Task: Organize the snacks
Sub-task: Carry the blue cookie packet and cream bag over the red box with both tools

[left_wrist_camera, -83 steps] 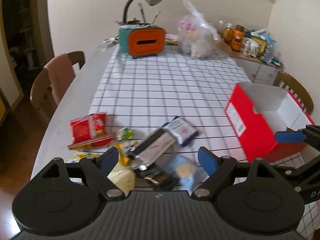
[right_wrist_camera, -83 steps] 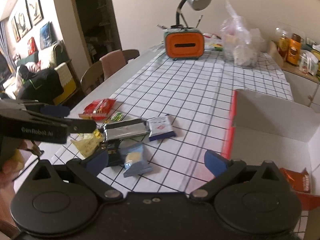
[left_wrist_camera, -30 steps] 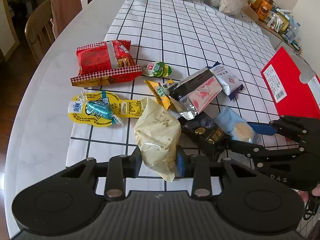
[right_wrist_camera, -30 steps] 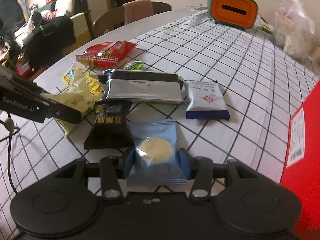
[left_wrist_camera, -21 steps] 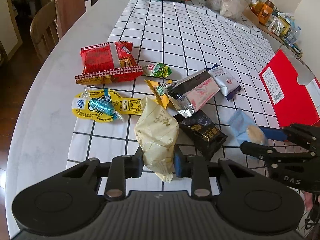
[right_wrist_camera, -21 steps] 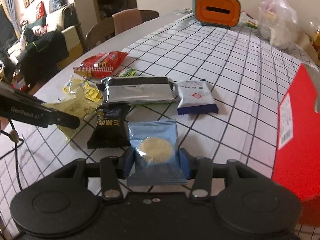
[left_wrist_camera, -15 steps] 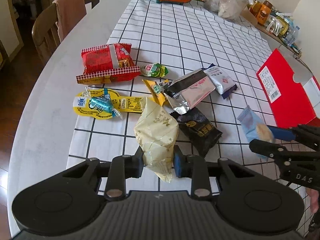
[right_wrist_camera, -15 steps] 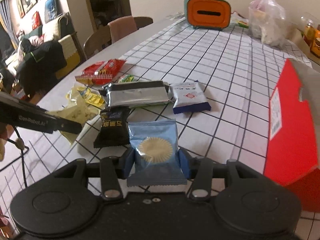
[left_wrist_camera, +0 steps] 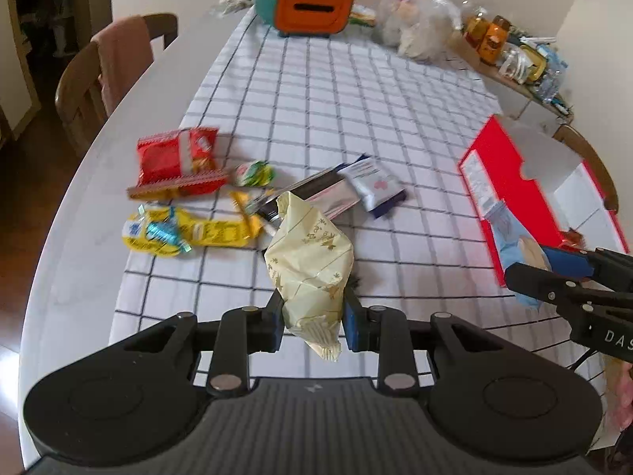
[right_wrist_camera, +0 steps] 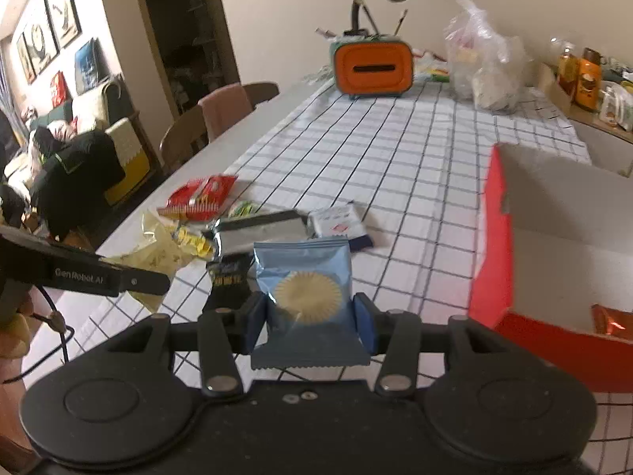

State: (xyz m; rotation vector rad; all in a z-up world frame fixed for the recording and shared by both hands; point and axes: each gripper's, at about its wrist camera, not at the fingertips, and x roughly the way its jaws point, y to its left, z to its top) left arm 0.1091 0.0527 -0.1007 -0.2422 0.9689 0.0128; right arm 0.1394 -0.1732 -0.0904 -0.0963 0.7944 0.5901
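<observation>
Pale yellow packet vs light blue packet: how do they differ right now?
The pale yellow packet is crumpled, opaque and gold-printed; the light blue packet is flat, with a round scalloped biscuit on its front. The yellow one sits in the left gripper, the blue one in the right gripper, nearer the red box. Both are pinched at the lower end.
</observation>
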